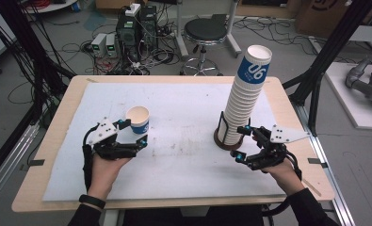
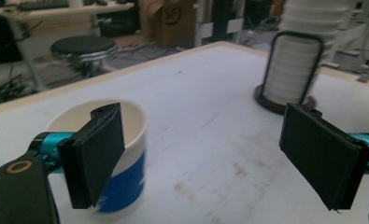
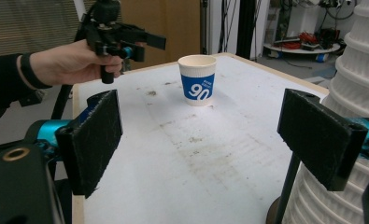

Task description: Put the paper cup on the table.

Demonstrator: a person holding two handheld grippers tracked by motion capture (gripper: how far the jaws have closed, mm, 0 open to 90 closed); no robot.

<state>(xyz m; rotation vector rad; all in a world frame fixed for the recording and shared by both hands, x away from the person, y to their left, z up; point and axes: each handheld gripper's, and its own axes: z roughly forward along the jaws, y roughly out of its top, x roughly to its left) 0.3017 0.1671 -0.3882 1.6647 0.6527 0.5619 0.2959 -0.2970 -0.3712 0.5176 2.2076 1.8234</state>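
Observation:
A single white paper cup (image 1: 138, 119) with a blue band stands upright on the white mat at the left. My left gripper (image 1: 134, 131) hovers just in front of it, jaws wide apart and nothing between them. In the left gripper view the cup (image 2: 121, 182) sits behind the left jaw, off the gap. A tall stack of cups (image 1: 247, 99) rises from a dark round holder (image 1: 228, 142) at the right. My right gripper (image 1: 241, 141) is open beside the holder's base, with the stack (image 3: 359, 93) just past its right jaw. The right gripper view shows the cup (image 3: 197, 79) and the left gripper (image 3: 140, 46) lifted off the table.
A white mat (image 1: 183, 160) covers most of the wooden table (image 1: 33, 197). Beyond the far edge stand a black stool (image 1: 205, 30) and boxes of electronics (image 1: 127, 33) with tangled cables. Black frame posts (image 1: 325, 61) rise at the right.

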